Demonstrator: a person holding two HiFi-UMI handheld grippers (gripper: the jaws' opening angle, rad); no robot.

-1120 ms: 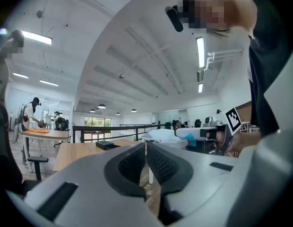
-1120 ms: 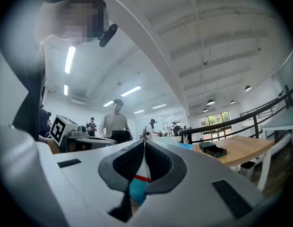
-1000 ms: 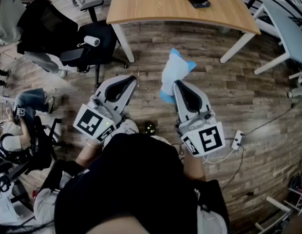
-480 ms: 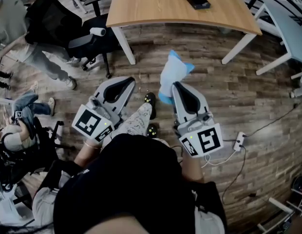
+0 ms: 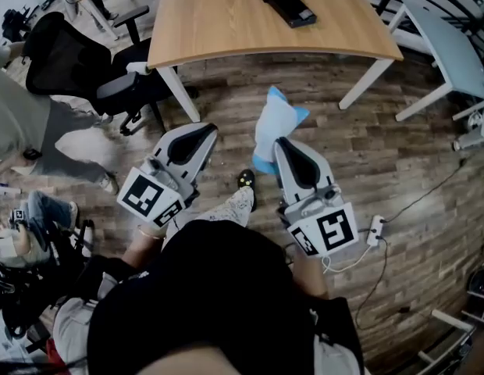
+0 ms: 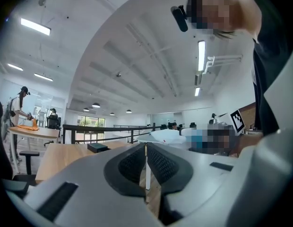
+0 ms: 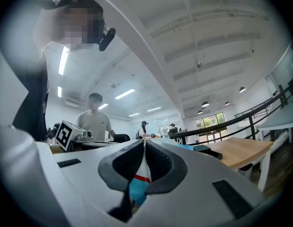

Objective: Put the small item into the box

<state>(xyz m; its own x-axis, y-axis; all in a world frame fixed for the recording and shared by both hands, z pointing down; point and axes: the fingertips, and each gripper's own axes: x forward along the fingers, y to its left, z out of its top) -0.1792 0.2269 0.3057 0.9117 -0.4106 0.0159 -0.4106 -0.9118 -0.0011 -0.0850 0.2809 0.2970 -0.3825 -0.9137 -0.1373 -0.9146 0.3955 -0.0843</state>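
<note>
Pouch (image 5: pixel 275 120) between fingers (image 7: pixel 161 163) of right gripper (image 5: pixel 280 144)

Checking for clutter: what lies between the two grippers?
In the head view, the person's black shoe and trouser leg, over wood floor, lie between the left gripper and the right gripper, which holds a packet.

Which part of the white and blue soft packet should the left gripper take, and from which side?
Probably the free white end of the white and blue soft packet, which stands out beyond the right gripper, shut on its blue end. The left gripper should open and come from its own side, across the flat faces.
</note>
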